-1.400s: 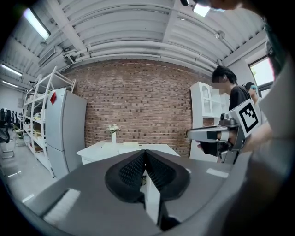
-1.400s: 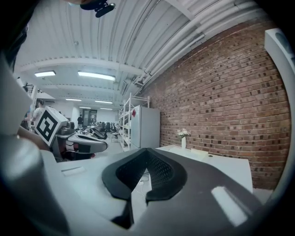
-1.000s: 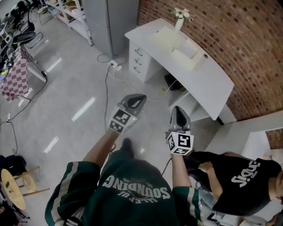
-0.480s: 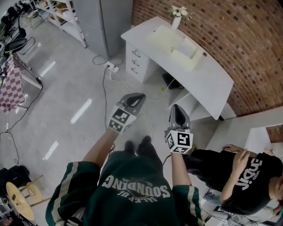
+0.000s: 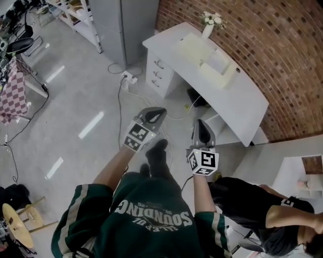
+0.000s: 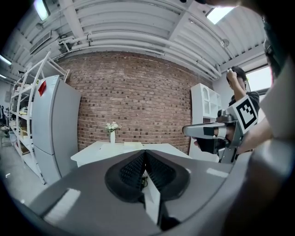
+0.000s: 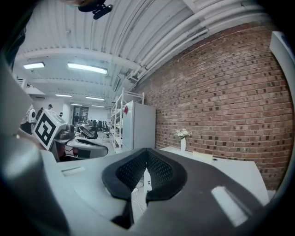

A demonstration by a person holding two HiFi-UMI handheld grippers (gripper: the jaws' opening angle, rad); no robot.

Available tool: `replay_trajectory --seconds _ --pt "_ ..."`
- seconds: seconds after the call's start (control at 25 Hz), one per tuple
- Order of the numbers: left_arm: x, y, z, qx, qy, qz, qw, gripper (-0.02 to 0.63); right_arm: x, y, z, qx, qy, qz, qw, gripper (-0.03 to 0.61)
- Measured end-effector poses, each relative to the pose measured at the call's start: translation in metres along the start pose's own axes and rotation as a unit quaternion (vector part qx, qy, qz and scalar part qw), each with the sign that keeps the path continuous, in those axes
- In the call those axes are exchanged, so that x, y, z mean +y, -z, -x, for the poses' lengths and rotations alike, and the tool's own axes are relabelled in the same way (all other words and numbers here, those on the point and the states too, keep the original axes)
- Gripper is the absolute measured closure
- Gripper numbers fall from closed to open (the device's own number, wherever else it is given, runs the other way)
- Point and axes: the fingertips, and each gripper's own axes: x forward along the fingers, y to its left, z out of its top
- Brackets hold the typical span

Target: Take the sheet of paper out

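Observation:
A white desk [image 5: 242, 95] stands against the brick wall, ahead of both grippers. On it lie a cream, box-like device [image 5: 204, 53] with a paler rectangular patch [image 5: 218, 63], which may be a sheet of paper, and a vase of flowers [image 5: 208, 25]. My left gripper [image 5: 160, 112] and right gripper [image 5: 201, 124] are held out side by side over the floor, well short of the desk. Both are shut with nothing between the pads. The left gripper [image 6: 145, 156] and the right gripper [image 7: 146, 156] each look level at the desk [image 6: 99, 150] and the vase [image 7: 183, 140].
A person in black [image 5: 262, 214] sits at the lower right. A drawer unit [image 5: 164, 73] stands under the desk's left end, with a grey cabinet [image 5: 121, 25] beside it. Cables and a power strip [image 5: 128, 78] lie on the floor ahead. Shelves [image 5: 75, 15] line the far left.
The desk has shifted in the head view as the wearer walks; one foot has come forward. Both grippers keep their pose and stay shut. The seated person has slid toward the lower right edge.

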Motion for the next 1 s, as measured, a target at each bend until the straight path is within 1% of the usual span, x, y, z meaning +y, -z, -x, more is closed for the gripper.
replay_trajectory --seconds 0.2,0.32,0.64,0.8,1.0 --pt "0.018 -0.003 -0.023 0.004 -0.001 -0.010 0.9999 0.603 -0.012 0.003 -0.030 -0.002 -0.008 -0.002 1.000 0.592" --pt "0.033 -0.009 -0.043 0.005 0.000 -0.014 0.9999 0.603 -0.027 -0.002 -0.053 -0.007 -0.005 -0.007 1.000 0.592" --pt "0.085 -0.023 -0.126 0.013 0.003 -0.022 0.9997 0.603 -0.087 -0.010 -0.134 -0.006 0.009 -0.022 1.000 0.592" --pt "0.109 -0.037 -0.172 0.024 0.007 -0.027 0.9993 0.603 -0.121 -0.021 -0.177 -0.010 0.014 -0.029 0.999 0.592" --pt "0.133 -0.053 -0.228 0.023 0.009 -0.032 0.9992 0.603 -0.164 -0.030 -0.220 -0.016 0.017 -0.031 0.999 0.592"
